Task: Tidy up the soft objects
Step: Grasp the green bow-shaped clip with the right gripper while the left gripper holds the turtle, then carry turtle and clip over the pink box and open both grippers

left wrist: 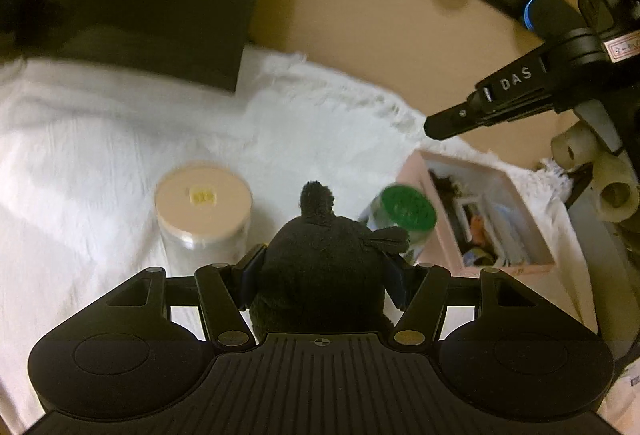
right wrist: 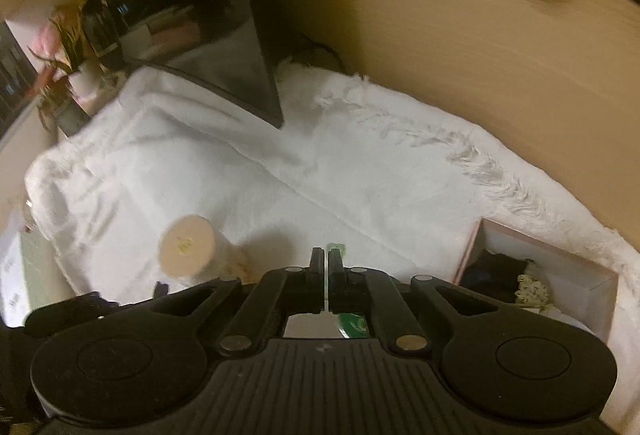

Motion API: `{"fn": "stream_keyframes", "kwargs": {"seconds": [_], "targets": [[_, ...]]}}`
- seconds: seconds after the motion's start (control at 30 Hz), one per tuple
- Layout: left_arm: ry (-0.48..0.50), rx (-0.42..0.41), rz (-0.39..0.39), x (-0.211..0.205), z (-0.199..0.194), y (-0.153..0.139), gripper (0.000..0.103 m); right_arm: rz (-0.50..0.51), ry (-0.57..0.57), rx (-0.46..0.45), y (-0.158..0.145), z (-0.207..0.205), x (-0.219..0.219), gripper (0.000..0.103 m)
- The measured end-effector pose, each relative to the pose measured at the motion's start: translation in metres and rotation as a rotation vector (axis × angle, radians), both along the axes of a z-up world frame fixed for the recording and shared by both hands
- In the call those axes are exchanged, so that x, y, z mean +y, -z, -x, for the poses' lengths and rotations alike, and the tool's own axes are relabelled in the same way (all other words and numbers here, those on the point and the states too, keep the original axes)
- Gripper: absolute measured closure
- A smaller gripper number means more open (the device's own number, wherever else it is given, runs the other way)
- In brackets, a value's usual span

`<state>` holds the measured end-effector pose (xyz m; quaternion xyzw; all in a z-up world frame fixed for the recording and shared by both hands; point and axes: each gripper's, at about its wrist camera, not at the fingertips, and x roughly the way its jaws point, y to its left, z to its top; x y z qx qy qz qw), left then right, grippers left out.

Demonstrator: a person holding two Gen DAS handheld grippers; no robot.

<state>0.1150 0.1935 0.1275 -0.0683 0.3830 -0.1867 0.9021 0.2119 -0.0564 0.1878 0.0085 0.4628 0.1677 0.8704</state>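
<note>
Clutter fills pink box (left wrist: 532,255) beside green-lidded jar (left wrist: 404,213).

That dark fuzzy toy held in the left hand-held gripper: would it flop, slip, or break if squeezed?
The dark plush toy looks soft: its fuzzy body bulges between the left hand-held gripper fingers, so it probably squashes rather than breaks. The nap likely keeps it from slipping. Its tuft and side flap would probably flop, and it seems light for its size.

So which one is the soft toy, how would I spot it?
Start at the white fluffy blanket and find the pink box at its edge. Left of the box, the left gripper is clamped on a dark plush toy. Unlike the hard, lidded jars beside it, it is fuzzy, with a tuft on top.
</note>
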Motion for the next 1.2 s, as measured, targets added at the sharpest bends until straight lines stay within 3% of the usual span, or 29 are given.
{"fn": "stream_keyframes", "kwargs": {"seconds": [0.13, 0.2, 0.27, 0.3, 0.37, 0.47, 0.67, 0.73, 0.77, 0.87, 0.97, 1.2], "targets": [[-0.034, 0.084, 0.017, 0.005, -0.002, 0.032, 0.037, 0.029, -0.005, 0.089, 0.036, -0.026, 0.022, 0.093], [-0.038, 0.123, 0.042, 0.009, -0.001, 0.047, 0.037, 0.048, -0.01, 0.159, 0.059, -0.048, 0.036, 0.067], [-0.033, 0.139, 0.063, 0.014, 0.003, 0.054, 0.037, 0.072, -0.009, 0.196, 0.079, -0.063, 0.047, 0.051], [-0.033, 0.145, 0.073, 0.016, 0.004, 0.058, 0.037, 0.093, -0.013, 0.211, 0.09, -0.07, 0.054, 0.05], [-0.039, 0.154, 0.086, 0.023, 0.008, 0.061, 0.037, 0.136, -0.021, 0.237, 0.108, -0.083, 0.066, 0.05], [-0.057, 0.155, 0.095, 0.033, 0.01, 0.063, 0.037, 0.192, -0.058, 0.281, 0.129, -0.096, 0.079, 0.064], [-0.091, 0.168, 0.099, 0.048, 0.008, 0.066, 0.037, 0.275, -0.06, 0.346, 0.159, -0.11, 0.094, 0.066], [-0.095, 0.175, 0.102, 0.05, 0.008, 0.068, 0.037, 0.279, -0.06, 0.344, 0.163, -0.109, 0.096, 0.073], [-0.094, 0.176, 0.103, 0.051, 0.008, 0.068, 0.037, 0.28, -0.068, 0.34, 0.162, -0.108, 0.097, 0.086], [-0.078, 0.164, 0.089, 0.047, 0.007, 0.064, 0.037, 0.268, -0.078, 0.323, 0.155, -0.1, 0.097, 0.093], [-0.053, 0.138, 0.079, 0.04, 0.004, 0.054, 0.037, 0.199, -0.083, 0.292, 0.135, -0.087, 0.09, 0.093], [-0.015, 0.041, 0.074, 0.021, -0.007, 0.011, 0.037, 0.038, -0.1, 0.156, 0.052, -0.046, 0.06, 0.093]]}}
